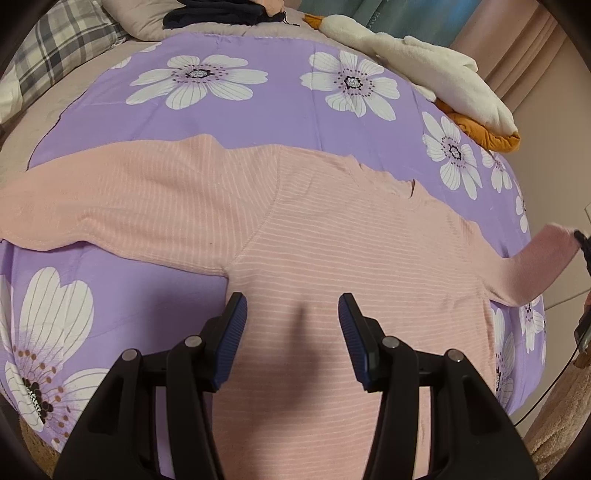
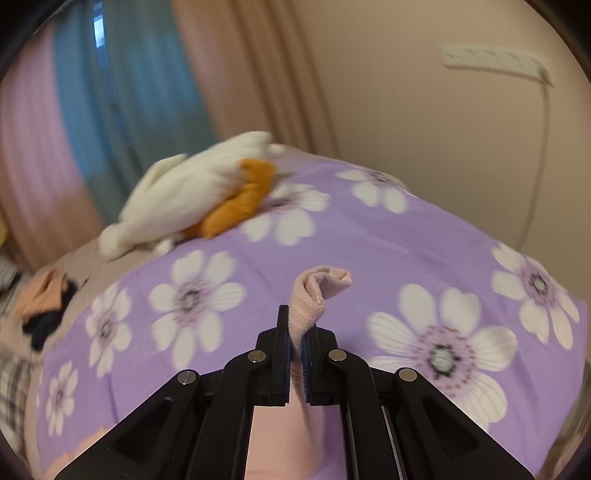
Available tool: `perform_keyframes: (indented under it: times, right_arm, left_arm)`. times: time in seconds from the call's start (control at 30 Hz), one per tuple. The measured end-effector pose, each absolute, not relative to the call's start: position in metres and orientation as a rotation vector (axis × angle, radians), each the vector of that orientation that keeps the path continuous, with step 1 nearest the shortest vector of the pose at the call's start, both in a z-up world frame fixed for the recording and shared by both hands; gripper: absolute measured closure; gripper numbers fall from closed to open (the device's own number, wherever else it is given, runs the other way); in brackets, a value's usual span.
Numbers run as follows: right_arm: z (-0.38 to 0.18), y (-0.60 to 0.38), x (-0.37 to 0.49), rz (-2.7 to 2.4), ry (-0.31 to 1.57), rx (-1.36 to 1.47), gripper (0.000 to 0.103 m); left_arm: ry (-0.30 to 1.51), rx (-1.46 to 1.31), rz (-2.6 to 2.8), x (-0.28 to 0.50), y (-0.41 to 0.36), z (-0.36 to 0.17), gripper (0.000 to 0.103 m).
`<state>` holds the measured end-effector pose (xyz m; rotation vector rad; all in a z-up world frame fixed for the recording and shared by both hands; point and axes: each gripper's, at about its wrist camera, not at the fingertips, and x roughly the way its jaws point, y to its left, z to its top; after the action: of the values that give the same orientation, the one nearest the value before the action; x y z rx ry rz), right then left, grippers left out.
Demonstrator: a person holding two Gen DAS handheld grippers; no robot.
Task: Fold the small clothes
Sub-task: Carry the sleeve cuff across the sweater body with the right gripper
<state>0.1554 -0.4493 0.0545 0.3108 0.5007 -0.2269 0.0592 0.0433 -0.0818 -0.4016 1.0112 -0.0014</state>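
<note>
1. Left wrist view: a pink striped top [image 1: 332,251] lies spread flat on the bed, on a purple flowered sheet [image 1: 288,110].
2. One sleeve [image 1: 110,210] lies stretched out to the left. The other sleeve [image 1: 535,258] rises off the sheet at the right edge, where the dark tip of the right tongs [image 1: 583,240] has its end.
3. The left tongs [image 1: 293,314] hang over the near part of the top's body, with their fingers apart and nothing between them.
4. At the far right of the bed lies a white and orange plush toy [image 1: 443,74]. Dark clothes [image 1: 221,14] sit by a plaid pillow [image 1: 62,66] at the far left.
5. Right wrist view: the right tongs [image 2: 297,332] are clamped on the sleeve cuff [image 2: 321,291], which curls up beyond the fingertips, above the sheet [image 2: 258,258]. The background is blurred.
6. Step in hand, as I judge it: the right sleeve is being folded in over the body, the first fold of this top.
7. The next move likely calls for carrying the cuff leftward across the chest and laying the sleeve flat. The left tongs could press the body down so that it does not drag along.
</note>
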Motion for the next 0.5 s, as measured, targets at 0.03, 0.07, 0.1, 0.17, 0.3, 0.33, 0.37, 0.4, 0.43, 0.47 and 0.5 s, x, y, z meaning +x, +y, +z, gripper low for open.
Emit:
perform_keyframes:
  times: [0.03, 0.07, 0.1, 0.17, 0.3, 0.33, 0.37, 0.4, 0.43, 0.47, 0.5]
  right_arm:
    - [0.056, -0.440, 0.158, -0.203, 0.504, 0.296, 0.097]
    - [0.057, -0.427, 0.160, -0.176, 0.506, 0.275, 0.097]
    - [0.058, -0.418, 0.161, -0.162, 0.511, 0.259, 0.097]
    - [0.059, -0.397, 0.164, -0.128, 0.519, 0.226, 0.097]
    - [0.057, -0.356, 0.167, -0.054, 0.545, 0.171, 0.097]
    - [0.055, -0.346, 0.168, -0.031, 0.557, 0.159, 0.097]
    - [0.052, -0.335, 0.168, -0.008, 0.565, 0.150, 0.097]
    - [0.050, -0.327, 0.168, 0.009, 0.571, 0.147, 0.097]
    - [0.048, -0.318, 0.169, 0.026, 0.582, 0.140, 0.097]
    - [0.045, -0.309, 0.169, 0.047, 0.598, 0.131, 0.097]
    - [0.041, -0.298, 0.170, 0.066, 0.611, 0.126, 0.097]
  left_arm:
    - [1.007, -0.407, -0.003, 0.058, 0.045, -0.081, 0.053]
    - [1.004, -0.412, -0.004, 0.058, 0.046, -0.080, 0.053]
    - [1.001, -0.416, -0.003, 0.056, 0.047, -0.079, 0.053]
    - [0.994, -0.420, -0.002, 0.055, 0.048, -0.077, 0.053]
    - [0.990, -0.422, 0.004, 0.052, 0.050, -0.076, 0.053]
    - [0.988, -0.422, 0.003, 0.051, 0.051, -0.075, 0.053]
    - [0.986, -0.424, 0.001, 0.050, 0.052, -0.075, 0.053]
    - [0.984, -0.429, 0.000, 0.049, 0.053, -0.074, 0.053]
    - [0.984, -0.432, 0.001, 0.048, 0.054, -0.074, 0.053]
    - [0.984, -0.433, 0.002, 0.048, 0.055, -0.074, 0.053]
    - [0.984, -0.435, 0.004, 0.047, 0.056, -0.074, 0.053]
